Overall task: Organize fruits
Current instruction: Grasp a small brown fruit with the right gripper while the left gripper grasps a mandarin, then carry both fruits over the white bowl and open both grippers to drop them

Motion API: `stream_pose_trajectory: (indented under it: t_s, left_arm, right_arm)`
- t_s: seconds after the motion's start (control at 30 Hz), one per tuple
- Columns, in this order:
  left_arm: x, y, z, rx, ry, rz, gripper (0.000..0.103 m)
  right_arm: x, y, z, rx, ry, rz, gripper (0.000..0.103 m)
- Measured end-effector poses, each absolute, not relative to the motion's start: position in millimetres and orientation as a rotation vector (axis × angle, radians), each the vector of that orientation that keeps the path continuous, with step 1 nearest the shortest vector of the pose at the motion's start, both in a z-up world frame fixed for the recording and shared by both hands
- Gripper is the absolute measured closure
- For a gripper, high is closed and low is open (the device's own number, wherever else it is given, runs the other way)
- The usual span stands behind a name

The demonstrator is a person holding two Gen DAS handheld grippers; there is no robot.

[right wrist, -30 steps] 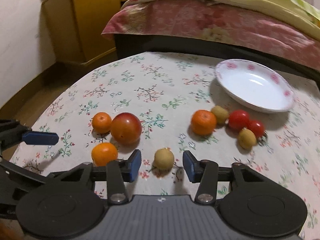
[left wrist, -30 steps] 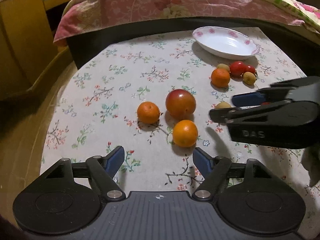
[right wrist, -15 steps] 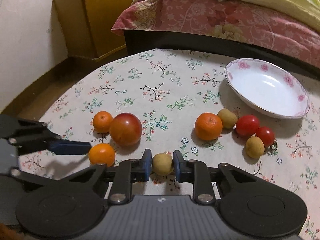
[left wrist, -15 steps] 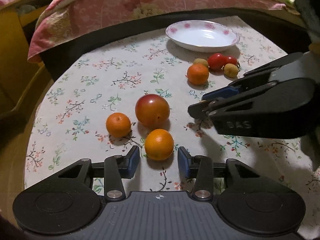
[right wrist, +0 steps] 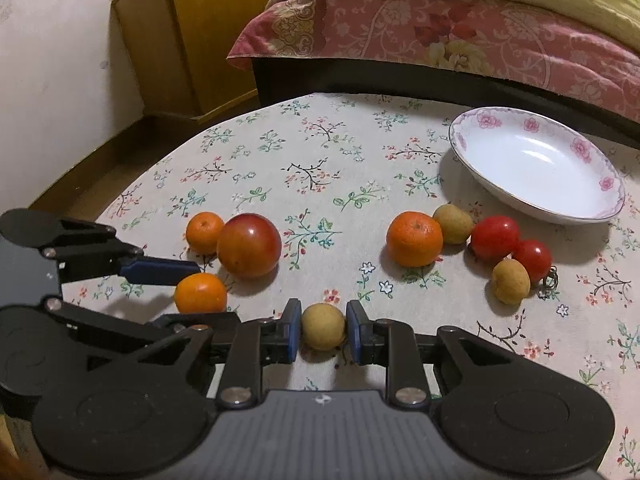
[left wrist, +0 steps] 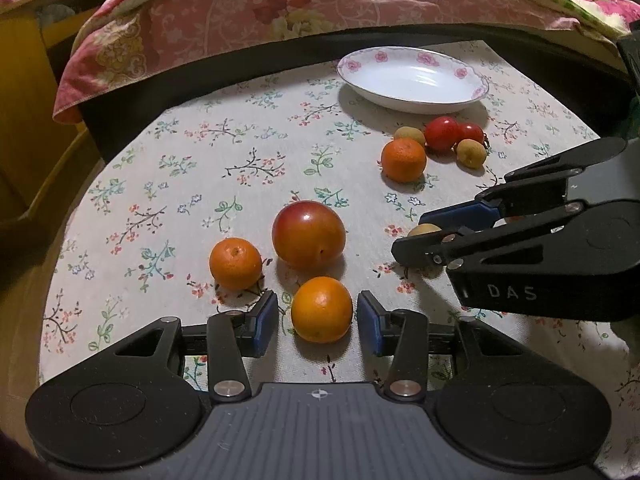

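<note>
Two claws work over a counter (left wrist: 240, 140) of loose fruit; none is yet in the white, pink-flowered plate (right wrist: 532, 168) at the far right.

The fruit, by size:
- A red apple (left wrist: 308, 234).
- Three oranges. The nearest orange (left wrist: 322, 310) sits between the pads of the left claw (left wrist: 317, 312), with a sliver of gap on each side. That claw is not gripping; its jaws have just been closing in, then eased slightly apart. A second orange (left wrist: 235, 263) lies just left of the apple and a third (left wrist: 403, 159) lies nearer the plate.
- Two red tomatoes (right wrist: 495, 237), touching.
- Three little tan fruits. The right claw (right wrist: 323, 332) is clamped on one small tan fruit (right wrist: 323, 326), which looks to be resting on the cloth. The other two (right wrist: 454, 224) lie beside the tomatoes.

Likely risks: round fruit can squirt out of flat pads or roll off the counter. The two claws sit close together and could collide on lifting. The left pad is close to the second orange and may nudge it.

The counter wears a pale cloth printed with small flowers and twigs. Behind it stand a bed (right wrist: 460, 28) with a pink floral quilt, a yellow cabinet (right wrist: 188, 32) and a plain white wall (right wrist: 48, 80). The light is dim and warm.
</note>
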State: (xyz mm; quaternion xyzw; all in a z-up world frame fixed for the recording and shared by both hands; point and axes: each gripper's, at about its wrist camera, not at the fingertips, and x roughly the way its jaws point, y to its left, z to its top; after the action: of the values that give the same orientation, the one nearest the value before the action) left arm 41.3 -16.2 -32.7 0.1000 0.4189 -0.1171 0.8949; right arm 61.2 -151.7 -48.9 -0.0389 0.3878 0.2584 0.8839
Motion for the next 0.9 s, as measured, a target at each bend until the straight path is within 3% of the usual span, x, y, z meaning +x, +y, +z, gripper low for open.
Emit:
stream_pose_trajectory:
  t_s: [0.13,0.2,0.53,0.9]
  left_arm:
    - [41.2,-16.3,-32.6,0.203,0.873,-0.250,0.055]
    - [40.9,-16.8,-32.0,0.195,0.878,-0.265,0.063]
    - [43.9,-20.6,-15.0,0.122,0.879,-0.303,0.064]
    - [104.8,-63.9,11.2,0.089,0.779,-0.372,0.064]
  right_arm:
    - [59.6,-155.1,-48.6,-0.063,0.823,0.523,0.082]
    - [57.1,-155.6,-48.0,-0.070,0.824,0.520,0.082]
    - [50.7,-169.6,-26.8,-0.034,0.815,0.492,0.082]
    - [81.1,-212.9,8.9,0.028,0.713,0.377,0.082]
